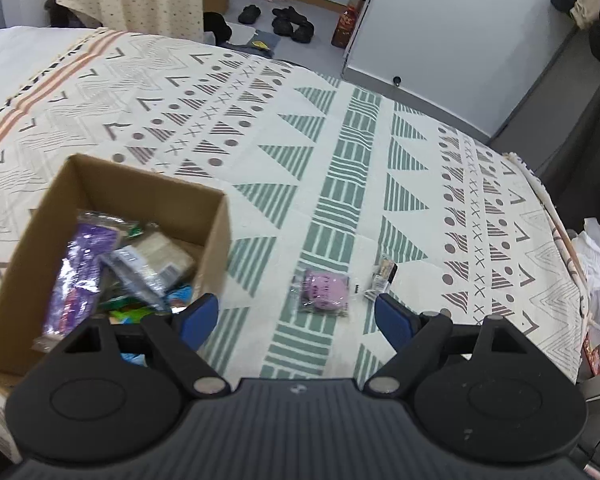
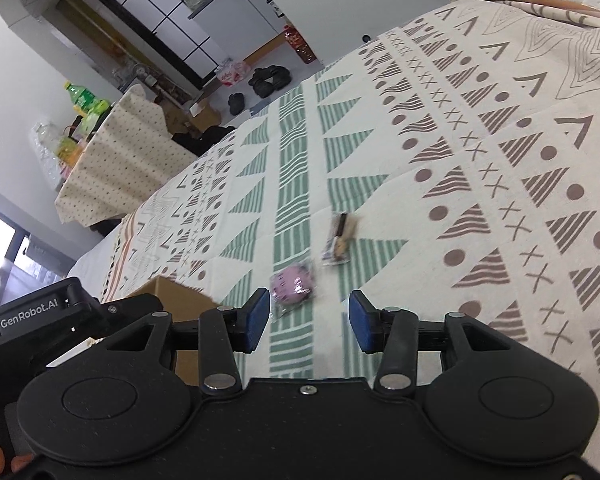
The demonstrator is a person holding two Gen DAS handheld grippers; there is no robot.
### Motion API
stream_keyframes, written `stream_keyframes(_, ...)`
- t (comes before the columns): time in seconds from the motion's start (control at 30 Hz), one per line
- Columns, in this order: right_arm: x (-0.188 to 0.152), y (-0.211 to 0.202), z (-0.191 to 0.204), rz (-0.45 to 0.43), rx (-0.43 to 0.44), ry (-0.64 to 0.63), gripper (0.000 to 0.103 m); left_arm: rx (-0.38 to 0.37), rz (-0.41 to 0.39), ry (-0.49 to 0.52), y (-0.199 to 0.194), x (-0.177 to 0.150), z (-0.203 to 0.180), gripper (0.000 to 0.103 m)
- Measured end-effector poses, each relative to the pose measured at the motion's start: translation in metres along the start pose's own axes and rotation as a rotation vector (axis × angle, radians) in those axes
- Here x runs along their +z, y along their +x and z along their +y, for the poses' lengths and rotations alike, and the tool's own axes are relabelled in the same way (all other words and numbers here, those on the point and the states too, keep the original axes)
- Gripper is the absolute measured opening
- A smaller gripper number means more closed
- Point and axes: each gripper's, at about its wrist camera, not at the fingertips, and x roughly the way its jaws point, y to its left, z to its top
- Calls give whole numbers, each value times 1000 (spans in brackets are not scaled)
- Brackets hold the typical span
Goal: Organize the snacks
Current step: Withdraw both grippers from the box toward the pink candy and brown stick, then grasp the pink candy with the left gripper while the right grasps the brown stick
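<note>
A cardboard box (image 1: 216,236) holding several wrapped snacks sits on the patterned bedspread (image 1: 340,152) at the lower left. Right of it lie a pink round snack in clear wrap (image 1: 324,290) and a small dark-and-tan wrapped snack (image 1: 382,278). My left gripper (image 1: 296,322) hovers open just short of the pink snack, nothing between its blue pads. In the right wrist view the pink snack (image 2: 292,285) and the small snack (image 2: 339,240) lie ahead of my right gripper (image 2: 309,318), which stands open and empty. The box corner (image 2: 172,294) shows at its left.
The bedspread's edge (image 1: 556,216) drops off at the right, with white and pink bedding beyond. Shoes (image 1: 288,20) and a red bottle (image 1: 346,24) stand on the floor past the bed. A cloth-covered table (image 2: 116,160) with bottles is to the left. The left gripper's body (image 2: 40,320) is beside the right one.
</note>
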Motion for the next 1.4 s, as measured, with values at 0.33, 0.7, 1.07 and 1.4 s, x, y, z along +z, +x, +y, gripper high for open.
stream_keyframes(0.33,10,23,-25,2,-1,46,44,19,73,12,50,11,-15,83)
stream_keyframes(0.7,17,55,-45,25,10,84,44,38,138,0,103,6,-17,78)
stream_keyframes(1.07,26,83,-48,41,5,113,43,-1,160,-33,134,5,-15,50)
stream_keyframes(1.4,32,106,-27,63,-1,84,44,-3,133,-101,124,11,0,33)
